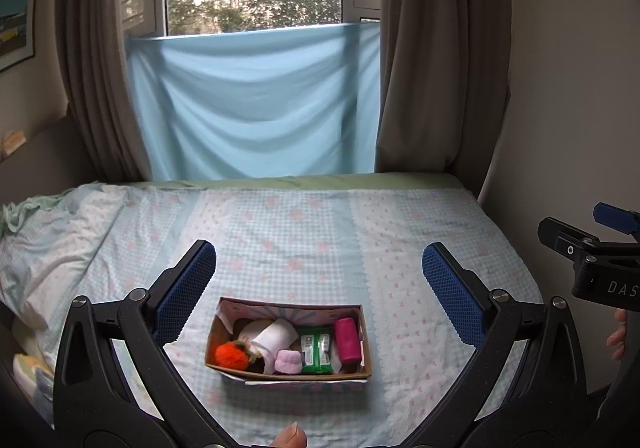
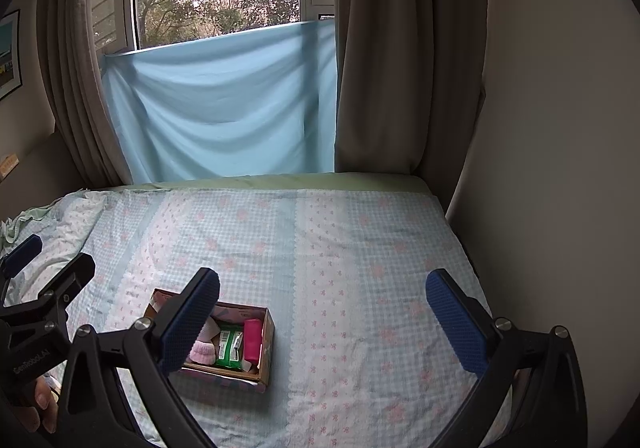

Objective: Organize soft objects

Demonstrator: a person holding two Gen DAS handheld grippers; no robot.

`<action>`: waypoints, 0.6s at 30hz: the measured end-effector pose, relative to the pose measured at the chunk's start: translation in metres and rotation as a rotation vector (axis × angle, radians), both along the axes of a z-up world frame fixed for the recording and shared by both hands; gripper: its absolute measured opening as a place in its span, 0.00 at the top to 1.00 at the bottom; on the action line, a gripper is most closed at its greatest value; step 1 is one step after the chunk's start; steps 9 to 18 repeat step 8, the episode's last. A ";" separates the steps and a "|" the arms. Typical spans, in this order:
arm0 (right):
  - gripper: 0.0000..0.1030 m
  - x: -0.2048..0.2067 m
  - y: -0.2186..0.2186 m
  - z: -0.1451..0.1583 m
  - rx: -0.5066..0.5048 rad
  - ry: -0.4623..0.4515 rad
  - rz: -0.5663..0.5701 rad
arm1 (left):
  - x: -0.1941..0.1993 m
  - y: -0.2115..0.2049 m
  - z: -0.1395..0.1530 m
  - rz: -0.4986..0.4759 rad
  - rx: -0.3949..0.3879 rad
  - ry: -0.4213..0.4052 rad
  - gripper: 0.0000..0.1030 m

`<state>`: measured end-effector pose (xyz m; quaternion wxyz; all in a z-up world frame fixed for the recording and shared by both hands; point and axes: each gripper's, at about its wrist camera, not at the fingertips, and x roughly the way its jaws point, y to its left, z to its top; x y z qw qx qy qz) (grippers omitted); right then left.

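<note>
The cardboard box [image 1: 288, 340] lies on the bed [image 1: 320, 232], near its front part, and it holds all the soft things that can be seen. From left to right there is an orange pompom [image 1: 231, 355], a white rolled cloth [image 1: 276, 338], a small pink knitted piece [image 1: 289, 362], a green packet [image 1: 317, 352] and a magenta roll [image 1: 347, 339]. They lie close together, touching their neighbours.

These things look light and easy to press. The pompom and the knitted piece will probably give way under the pads, so a grip across the middle seems safest. The magenta roll looks firmer and could be taken across its short width. The green packet has a smooth wrapper and may slip; its long edges seem the better place. The box walls are thin card and could bend or slide on the blanket if a finger pushes them.

The left gripper [image 1: 320, 288] is wide open and holds nothing; it hovers above the box. The right gripper [image 2: 324, 320] is also wide open and empty, and in its own view the box sits under its left finger.

Around the box the blanket is free on all sides. A crumpled pillow [image 1: 60, 240] lies far left, and the wall [image 2: 560, 128] closes the right side.
</note>
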<state>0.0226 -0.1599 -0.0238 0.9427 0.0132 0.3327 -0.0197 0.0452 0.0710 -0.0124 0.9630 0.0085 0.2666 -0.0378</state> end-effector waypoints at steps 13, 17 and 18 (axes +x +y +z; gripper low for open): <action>0.00 0.005 0.001 -0.005 0.005 0.014 0.005 | 0.003 0.004 -0.009 0.000 -0.040 0.019 0.00; 0.00 0.005 0.001 -0.005 0.005 0.014 0.005 | 0.003 0.004 -0.009 0.000 -0.040 0.019 0.00; 0.00 0.005 0.001 -0.005 0.005 0.014 0.005 | 0.003 0.004 -0.009 0.000 -0.040 0.019 0.00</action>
